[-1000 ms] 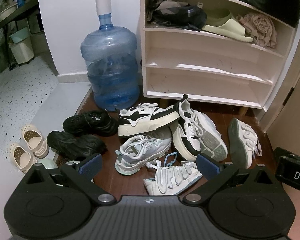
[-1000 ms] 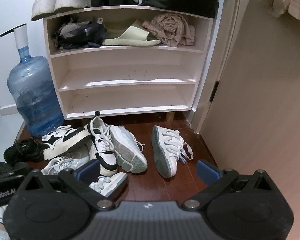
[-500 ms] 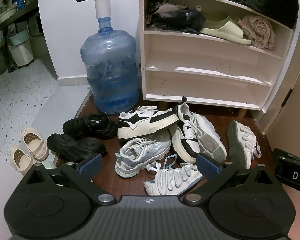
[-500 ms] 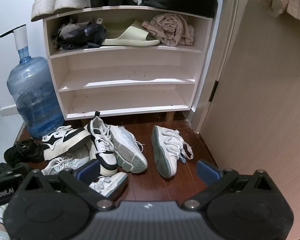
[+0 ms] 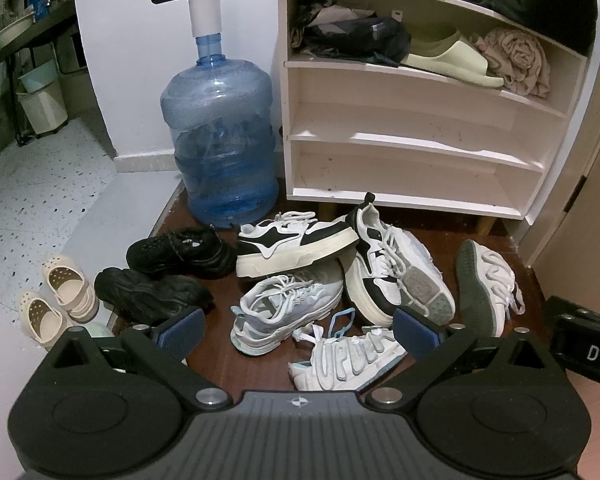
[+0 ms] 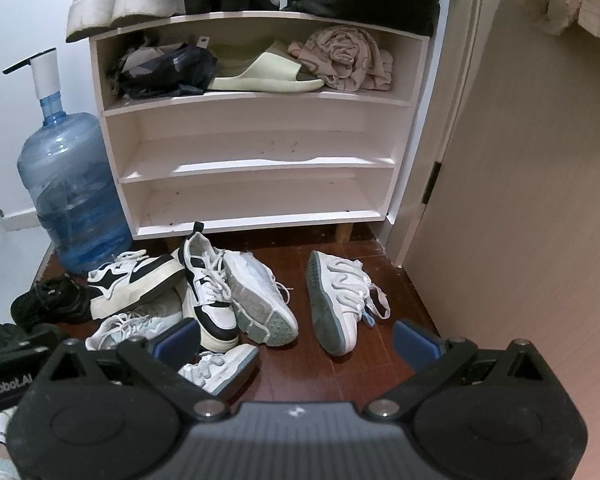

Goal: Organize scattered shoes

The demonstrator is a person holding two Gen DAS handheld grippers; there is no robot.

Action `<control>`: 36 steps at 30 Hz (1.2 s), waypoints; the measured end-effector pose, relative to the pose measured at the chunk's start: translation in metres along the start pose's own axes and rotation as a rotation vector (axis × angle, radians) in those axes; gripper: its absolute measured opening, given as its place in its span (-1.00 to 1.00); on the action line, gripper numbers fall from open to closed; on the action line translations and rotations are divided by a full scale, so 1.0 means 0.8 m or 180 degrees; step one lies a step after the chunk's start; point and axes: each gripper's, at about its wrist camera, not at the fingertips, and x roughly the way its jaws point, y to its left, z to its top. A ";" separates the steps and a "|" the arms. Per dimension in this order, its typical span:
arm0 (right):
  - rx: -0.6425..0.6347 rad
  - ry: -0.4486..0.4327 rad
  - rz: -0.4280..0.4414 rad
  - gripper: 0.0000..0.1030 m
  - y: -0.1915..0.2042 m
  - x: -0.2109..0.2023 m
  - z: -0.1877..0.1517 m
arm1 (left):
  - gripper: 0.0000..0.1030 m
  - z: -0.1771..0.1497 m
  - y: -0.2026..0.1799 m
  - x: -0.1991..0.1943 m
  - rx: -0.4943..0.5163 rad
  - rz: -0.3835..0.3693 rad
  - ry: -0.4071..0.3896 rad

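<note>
Both hand-held grippers hang above the near edge of a dark wooden floor (image 5: 228,364), jaws spread wide, nothing between the blue pads.

Left hand-held gripper (image 5: 298,330): the shoe pile lies just beyond and between its fingertips. A pale grey-blue sneaker (image 5: 286,306) with loose white laces sits just far of the gap; a white sneaker with thick looped laces (image 5: 346,358) lies nearest, by the right fingertip. A black-and-white platform sneaker (image 5: 296,246) rests tilted on top of the grey-blue one; its mate (image 5: 374,268) leans on its side to the right, against an overturned white sneaker with grey sole showing (image 5: 418,278). Two black shoes (image 5: 180,246) lie left of the pile; a pair of cream clogs (image 5: 66,286) sits further left, on the pale tiles.

Right hand-held gripper (image 6: 298,340): a white sneaker on its side (image 6: 338,300), blue-grey sole facing left, lies alone just far of the gap, apart from the pile at left.

Behind the shoes stands a white shoe rack (image 6: 256,164); its two lower shelves are bare, the upper one holds a pale green slide (image 6: 272,74) and bundled cloth. A blue water jug (image 5: 220,140) stands left of the rack.
</note>
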 end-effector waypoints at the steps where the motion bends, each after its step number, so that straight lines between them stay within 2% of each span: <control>1: 0.0005 0.0004 0.0004 1.00 0.000 0.002 0.001 | 0.96 0.000 0.000 0.001 0.0002 0.0005 0.0000; 8: 0.0020 0.0020 0.0025 1.00 0.002 0.010 0.007 | 0.96 -0.001 -0.002 0.004 0.0026 0.0007 -0.0021; 19: 0.0039 -0.0118 0.0111 1.00 -0.014 -0.002 -0.002 | 0.96 -0.002 -0.005 0.008 0.0036 0.0029 -0.0056; 36: 0.0254 -0.0222 0.0292 1.00 -0.043 0.006 -0.005 | 0.96 -0.002 -0.023 0.020 -0.0019 -0.0073 -0.0129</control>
